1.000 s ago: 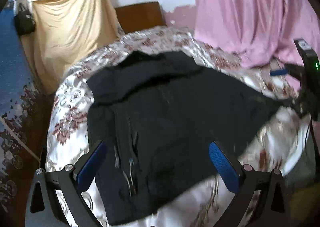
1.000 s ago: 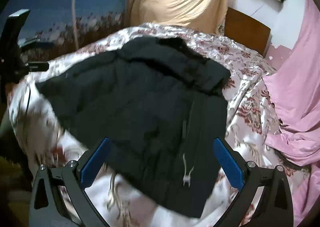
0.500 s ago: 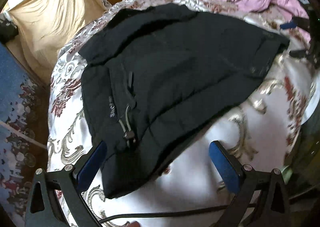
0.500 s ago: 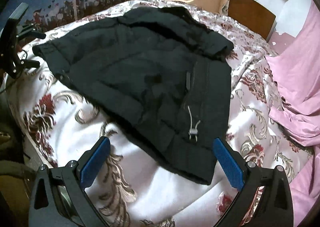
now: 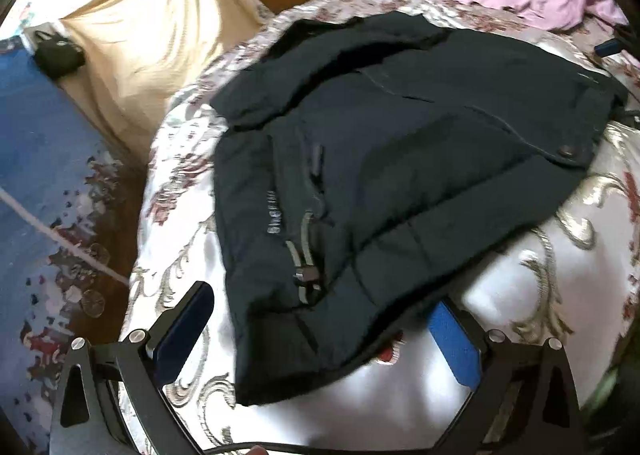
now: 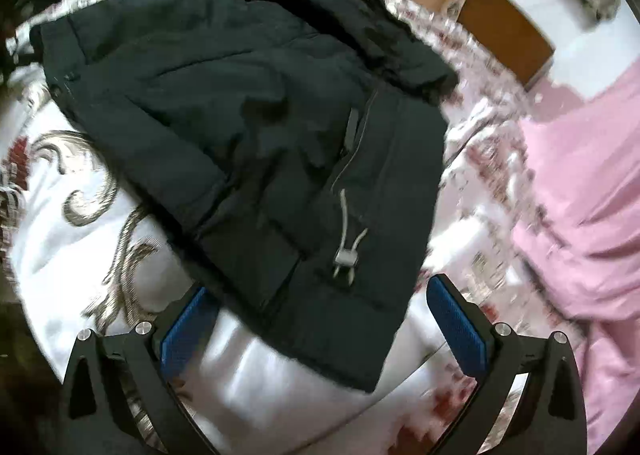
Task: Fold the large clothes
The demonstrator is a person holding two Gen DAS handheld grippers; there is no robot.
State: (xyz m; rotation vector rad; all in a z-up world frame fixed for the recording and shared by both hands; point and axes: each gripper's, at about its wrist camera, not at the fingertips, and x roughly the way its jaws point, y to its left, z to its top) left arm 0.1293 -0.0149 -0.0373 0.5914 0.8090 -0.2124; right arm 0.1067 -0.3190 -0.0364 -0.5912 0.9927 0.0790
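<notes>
- Both grippers have dropped toward the near hem over the last second; the black jacket (image 5: pixel 400 159) now fills more of each wrist view, and its hem reaches between the fingers.
- Left gripper (image 5: pixel 320 329): jaws wide apart, nothing clamped. Hem corner lies between the blue pads (image 5: pixel 456 343), over the tip of the right-hand one.
- Right gripper (image 6: pixel 320 329): also spread, empty. Hem edge overlaps the tip of its left-hand pad.
- Jacket lies flat on the floral bedspread (image 5: pixel 560 295), already doubled along its length by the look of it, zipper placket and drawcord toggle (image 6: pixel 345 257) facing up near the hem.
- Step, my read: reaching for the hem to start the next fold, hem toward collar.
- Next move needs each jaw pushed over the padded hem edge, catching all layers before closing; thick fabric may slip out.
- Count: one jacket, two grippers, one toggle, one pink sheet (image 6: pixel 580 195), one beige cloth (image 5: pixel 160 47).
</notes>
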